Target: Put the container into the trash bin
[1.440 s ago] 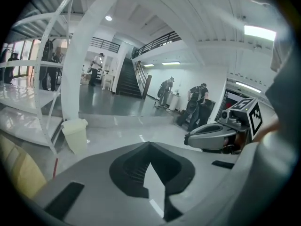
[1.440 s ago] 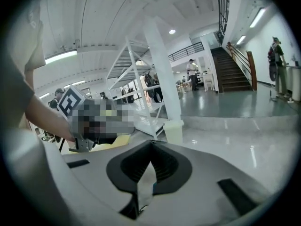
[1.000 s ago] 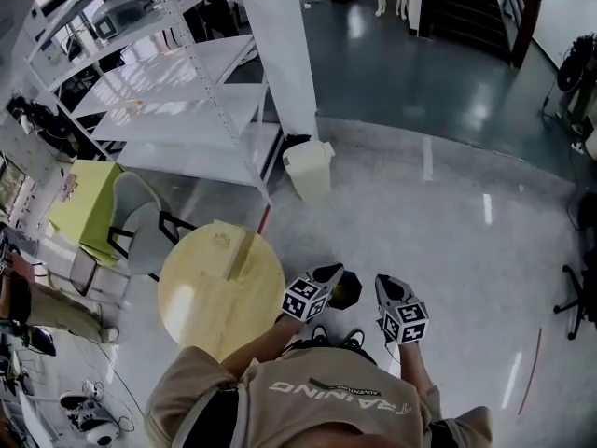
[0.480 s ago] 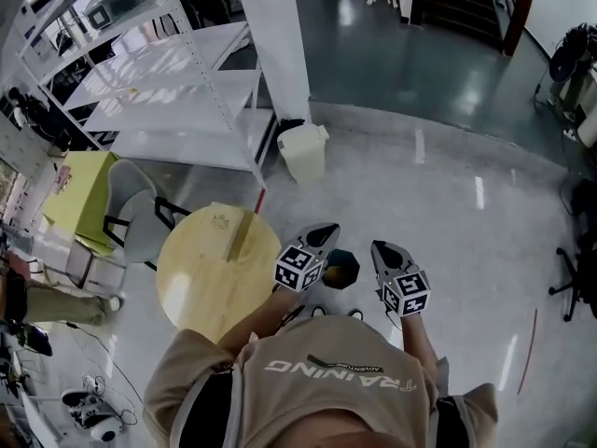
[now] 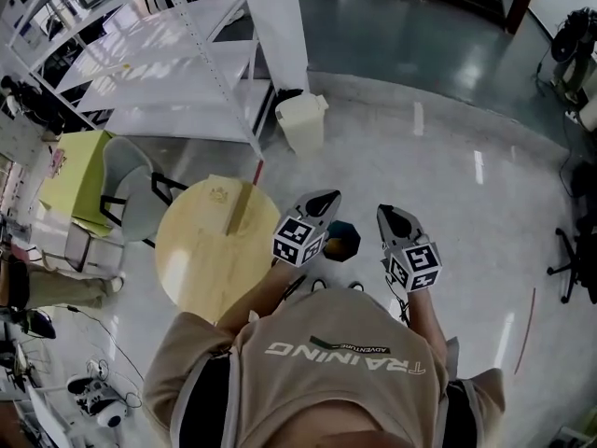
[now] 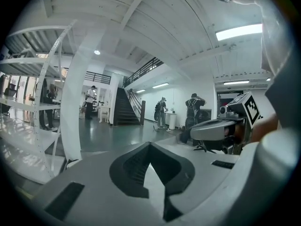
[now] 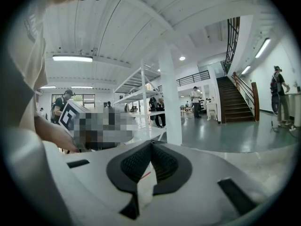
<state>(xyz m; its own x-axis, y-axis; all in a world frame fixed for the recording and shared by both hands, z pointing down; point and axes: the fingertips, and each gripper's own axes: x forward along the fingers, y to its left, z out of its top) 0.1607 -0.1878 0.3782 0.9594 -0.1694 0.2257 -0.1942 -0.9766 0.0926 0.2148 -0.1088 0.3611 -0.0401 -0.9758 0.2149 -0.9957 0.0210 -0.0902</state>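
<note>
In the head view my left gripper (image 5: 326,198) and right gripper (image 5: 385,216) are held side by side in front of the person's chest, level and pointing away. Both are shut with nothing between the jaws; the left gripper view (image 6: 149,148) and the right gripper view (image 7: 151,143) show the tips meeting. A white lidded trash bin (image 5: 302,123) stands on the floor by the white pillar (image 5: 275,26), well ahead of both grippers. A pale flat box-like container (image 5: 227,208) lies on the round yellow table (image 5: 201,259) to the left. A small dark object (image 5: 341,243) sits on the floor between the grippers.
White metal shelving (image 5: 159,73) stands at the back left, with a grey chair (image 5: 131,194) and a green table (image 5: 75,180) beside it. Glossy floor (image 5: 466,157) stretches ahead and right. People stand far off near a staircase (image 6: 123,109). An office chair base (image 5: 569,259) shows at the right edge.
Both grippers have risen together, staying shut and empty. The head view has shifted a little, so the table and bin sit slightly higher in it.
</note>
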